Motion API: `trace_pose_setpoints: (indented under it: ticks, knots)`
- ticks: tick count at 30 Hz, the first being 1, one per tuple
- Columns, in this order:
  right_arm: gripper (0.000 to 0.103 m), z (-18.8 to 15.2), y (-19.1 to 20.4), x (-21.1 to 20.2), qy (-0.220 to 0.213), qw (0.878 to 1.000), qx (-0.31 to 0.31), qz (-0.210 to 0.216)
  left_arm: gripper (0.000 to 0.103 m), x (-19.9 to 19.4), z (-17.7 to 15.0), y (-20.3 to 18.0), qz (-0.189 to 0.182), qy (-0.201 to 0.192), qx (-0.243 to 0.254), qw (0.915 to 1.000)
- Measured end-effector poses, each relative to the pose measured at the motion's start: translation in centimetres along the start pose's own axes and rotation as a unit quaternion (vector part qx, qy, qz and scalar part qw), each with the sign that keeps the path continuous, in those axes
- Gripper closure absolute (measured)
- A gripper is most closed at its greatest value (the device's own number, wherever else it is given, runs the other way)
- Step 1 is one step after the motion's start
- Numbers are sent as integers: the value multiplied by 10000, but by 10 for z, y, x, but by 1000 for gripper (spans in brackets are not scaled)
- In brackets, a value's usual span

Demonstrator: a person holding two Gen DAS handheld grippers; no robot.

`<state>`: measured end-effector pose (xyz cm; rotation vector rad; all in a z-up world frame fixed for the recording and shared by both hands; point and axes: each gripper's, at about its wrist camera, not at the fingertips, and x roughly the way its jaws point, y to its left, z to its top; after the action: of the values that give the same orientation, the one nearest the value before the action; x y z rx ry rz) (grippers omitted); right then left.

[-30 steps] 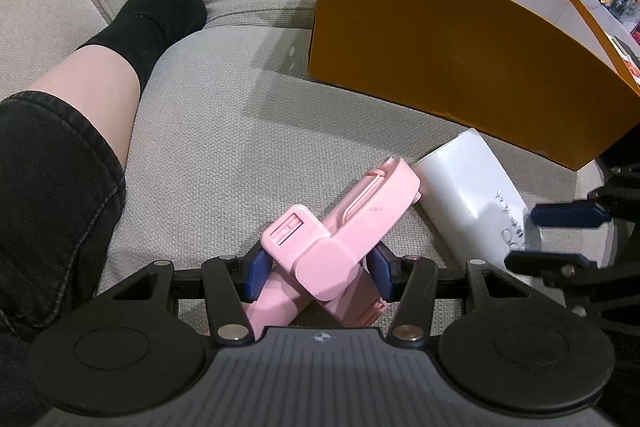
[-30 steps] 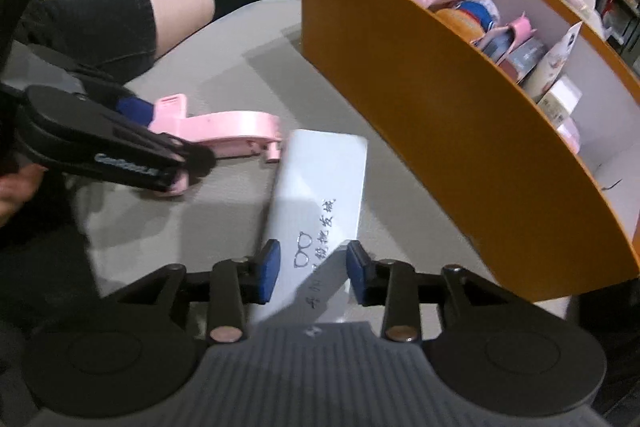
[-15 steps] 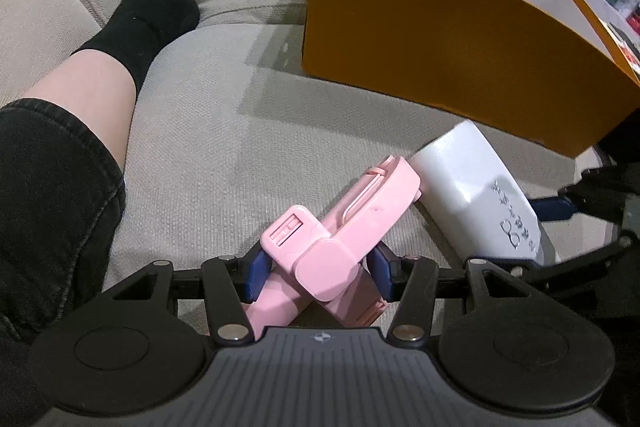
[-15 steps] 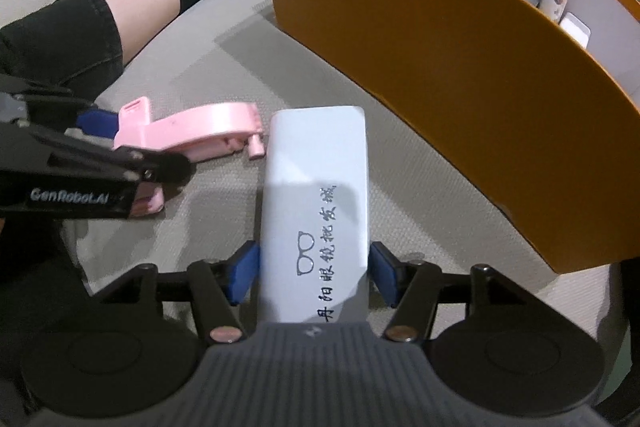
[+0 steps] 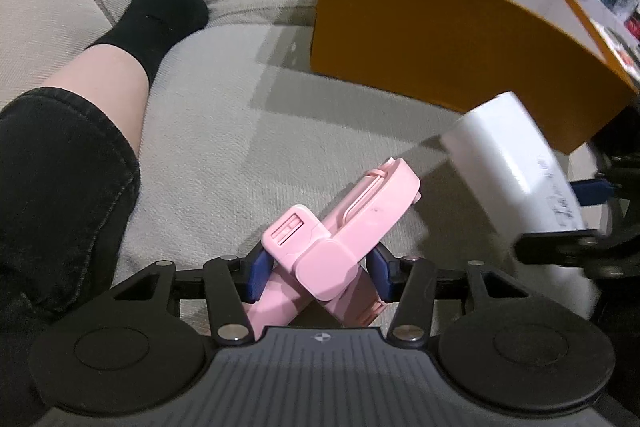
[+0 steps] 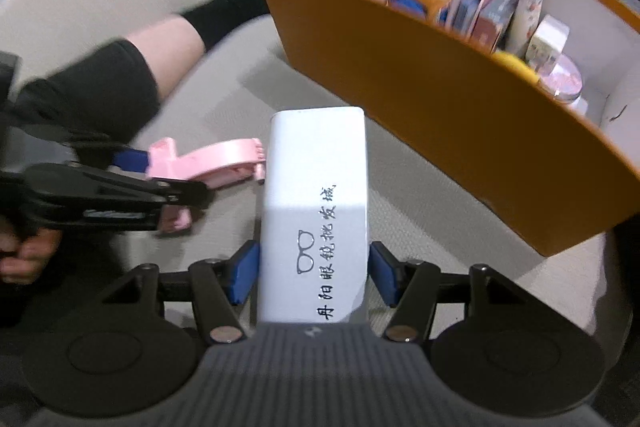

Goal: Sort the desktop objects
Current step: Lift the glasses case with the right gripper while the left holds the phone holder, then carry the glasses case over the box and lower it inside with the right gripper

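ok, left tool [image 5: 318, 273] clamps pink holder [image 5: 352, 223], right tool [image 6: 314, 273] grips white case [image 6: 316, 195] nr orange box [image 6: 460, 107].

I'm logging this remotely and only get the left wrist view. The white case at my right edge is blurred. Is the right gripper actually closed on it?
Observer: Yes. In the right wrist view the right gripper has a blue pad on each side of the white case.
Operator: Any markings on it?
Observer: A glasses icon and a line of black characters run along its top.
Operator: What's inside the orange box?
Observer: The orange box holds a pink bundle, several small boxes, a white tube and a jar.
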<state>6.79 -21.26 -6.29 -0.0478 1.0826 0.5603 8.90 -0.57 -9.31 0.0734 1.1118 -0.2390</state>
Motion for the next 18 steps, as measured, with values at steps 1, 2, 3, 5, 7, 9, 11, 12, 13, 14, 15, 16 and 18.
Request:
trace_pose_setpoints:
  ticks: [1, 2, 3, 5, 7, 9, 11, 12, 13, 14, 15, 16, 18]
  knots:
    - [42, 0, 0, -10, -59, 9999, 21, 82, 45, -4, 1, 1, -44, -46, -51, 10000]
    - [42, 1, 0, -19, -119, 9998, 23, 160, 45, -6, 2, 3, -94, -92, -89, 9999]
    - [42, 2, 0, -29, -188, 9996, 13, 231, 45, -11, 3, 3, -148, -155, -124, 9997]
    - [42, 5, 1, -49, -353, 9989, -46, 294, 45, -21, 6, 3, -239, -282, -159, 9992]
    - [42, 11, 2, -69, -541, 9981, -156, 251, 45, -33, 10, 2, -328, -429, -156, 9984]
    - [42, 20, 2, -84, -695, 9968, -348, 183, 45, -44, 16, 1, -422, -567, -137, 9974]
    - [42, 32, -1, -99, -813, 9947, -620, 78, 45, -54, 24, 0, -501, -704, -89, 9962]
    - [42, 39, -4, -104, -835, 9935, -770, -8, 45, -59, 29, 0, -521, -765, -62, 9957]
    - [42, 46, -6, -107, -851, 9919, -933, -95, 45, -65, 34, -1, -529, -821, -18, 9952]
    - [42, 54, -8, -111, -868, 9894, -1142, -217, 45, -70, 39, -2, -531, -876, 36, 9947]
    - [42, 62, -11, -112, -868, 9863, -1356, -359, 45, -75, 44, -3, -536, -934, 83, 9941]
    - [42, 72, -16, -111, -849, 9826, -1579, -493, 45, -80, 50, -4, -545, -991, 132, 9935]
    - [42, 91, -28, -108, -754, 9756, -1958, -642, 45, -89, 63, -6, -566, -1109, 246, 9919]
